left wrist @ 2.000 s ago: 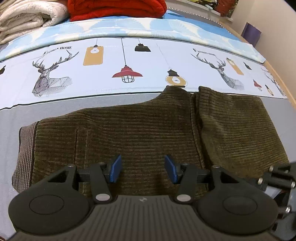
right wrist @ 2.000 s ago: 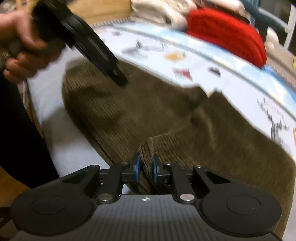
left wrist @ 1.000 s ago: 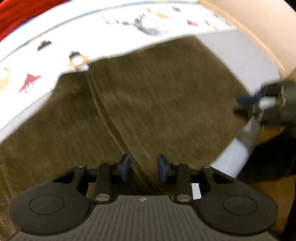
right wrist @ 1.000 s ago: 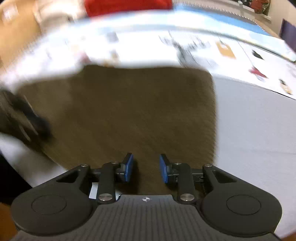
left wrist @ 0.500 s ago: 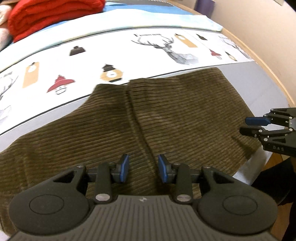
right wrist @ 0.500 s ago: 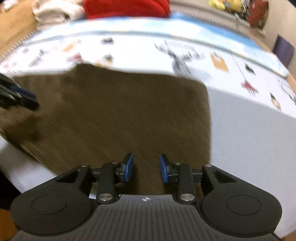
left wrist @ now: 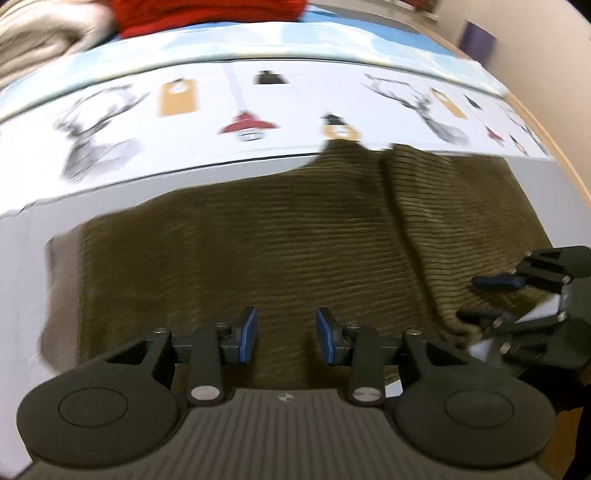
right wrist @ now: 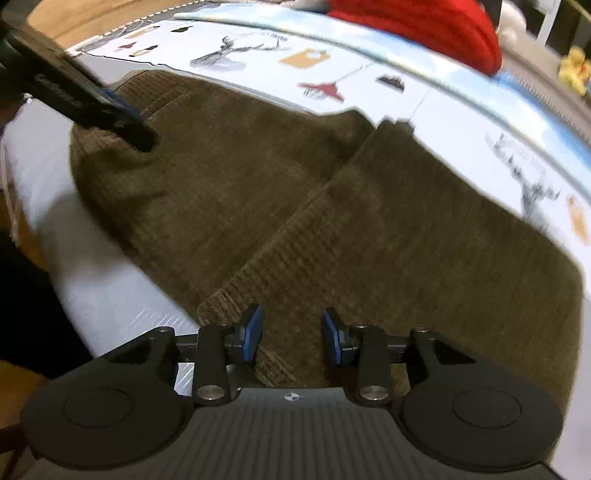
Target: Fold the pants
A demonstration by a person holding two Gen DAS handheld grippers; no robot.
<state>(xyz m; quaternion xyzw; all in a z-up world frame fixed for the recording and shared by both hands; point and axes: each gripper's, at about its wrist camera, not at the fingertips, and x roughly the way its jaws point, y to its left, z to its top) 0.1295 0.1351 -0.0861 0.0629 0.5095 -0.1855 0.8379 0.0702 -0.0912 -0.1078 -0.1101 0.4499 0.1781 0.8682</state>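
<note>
Olive-brown corduroy pants (left wrist: 277,236) lie flat across the bed, the grey-brown waistband (left wrist: 55,273) at the left and a folded-over layer (left wrist: 461,206) at the right. My left gripper (left wrist: 284,336) hovers open over the middle of the pants with only cloth beneath it. In the right wrist view the fold edge (right wrist: 295,218) runs diagonally down to my right gripper (right wrist: 291,332). Its jaws are opening; the corner of the folded layer lies between them, and the pads do not press it. The left gripper (right wrist: 122,122) shows near the waistband end, and the right gripper (left wrist: 495,299) shows at the fold's near corner.
The bed sheet (left wrist: 240,122) is printed with deer and lamps, with a plain grey strip (left wrist: 22,258) near the front. A red blanket (left wrist: 207,11) and a cream one (left wrist: 37,33) are stacked at the back. The wooden bed edge (left wrist: 554,147) curves along the right. A person's dark clothing (right wrist: 22,314) is close on the left.
The right gripper, shut on a pant fold two seconds ago, has let go and stands open. Both grippers swung left along the pants; the left is over the middle again, the right at the fold's corner.
</note>
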